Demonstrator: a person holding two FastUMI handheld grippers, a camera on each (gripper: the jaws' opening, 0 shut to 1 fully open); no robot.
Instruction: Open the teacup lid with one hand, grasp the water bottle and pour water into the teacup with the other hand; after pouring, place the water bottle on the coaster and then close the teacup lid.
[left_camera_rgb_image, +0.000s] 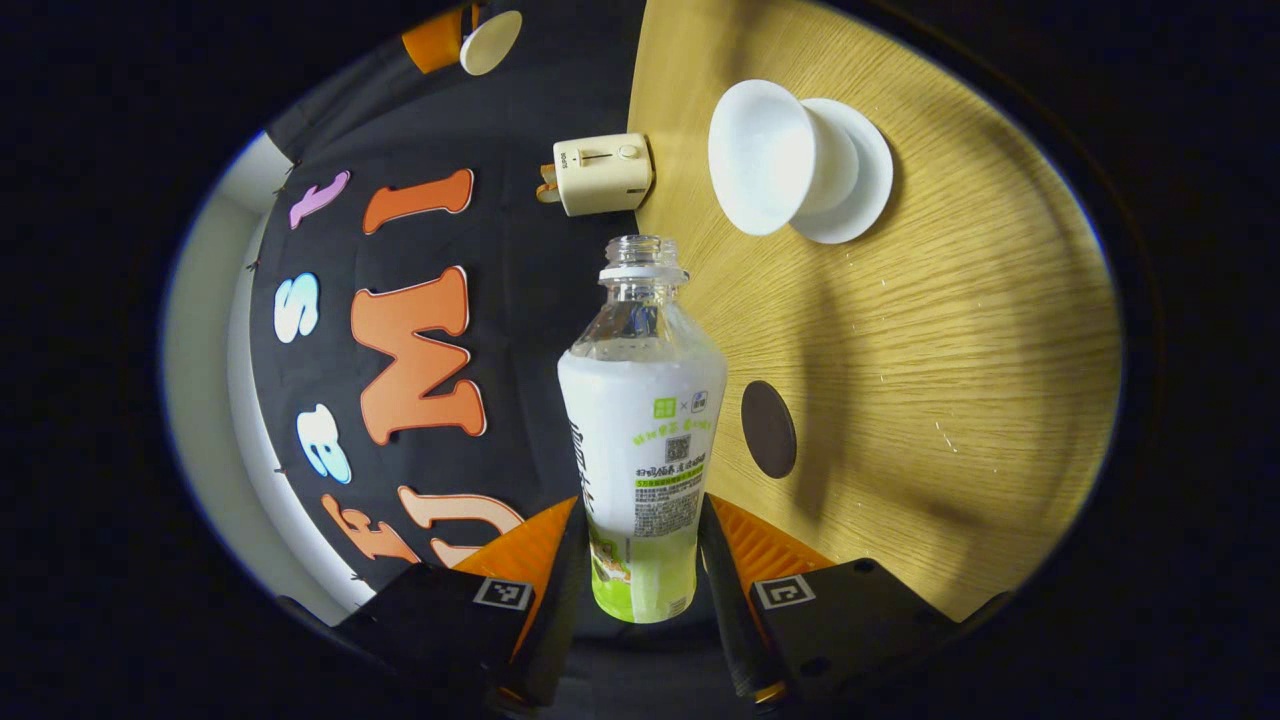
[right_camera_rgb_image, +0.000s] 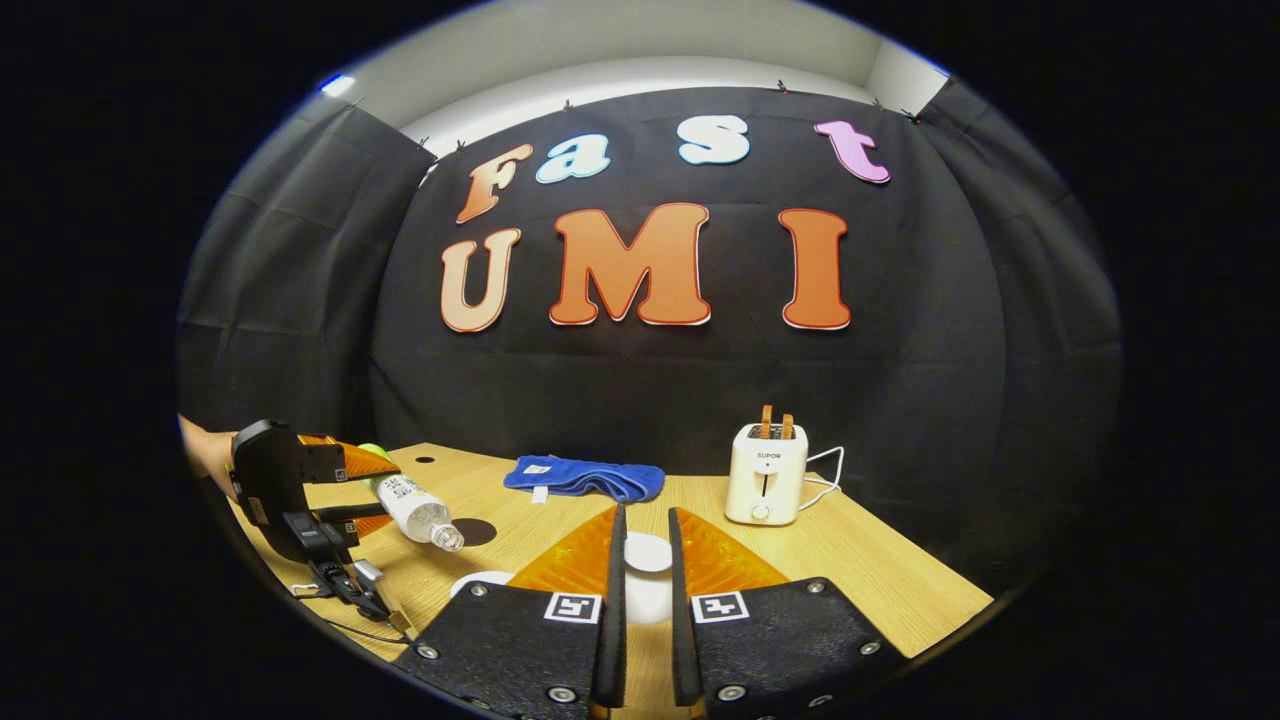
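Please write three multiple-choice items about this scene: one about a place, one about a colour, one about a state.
1. Where does the blue towel lie?
A. On the table near the wall
B. On the toaster
C. Under the bottle

2. What colour is the coaster?
A. White
B. Dark brown
C. Green

3. How is the water bottle now?
A. Standing capped on the coaster
B. Uncapped, held tilted in the left gripper
C. Lying on the table

Answers: 1 A, it lies at the table's far edge; 2 B, a dark disc; 3 B, its open neck points toward the teacup.
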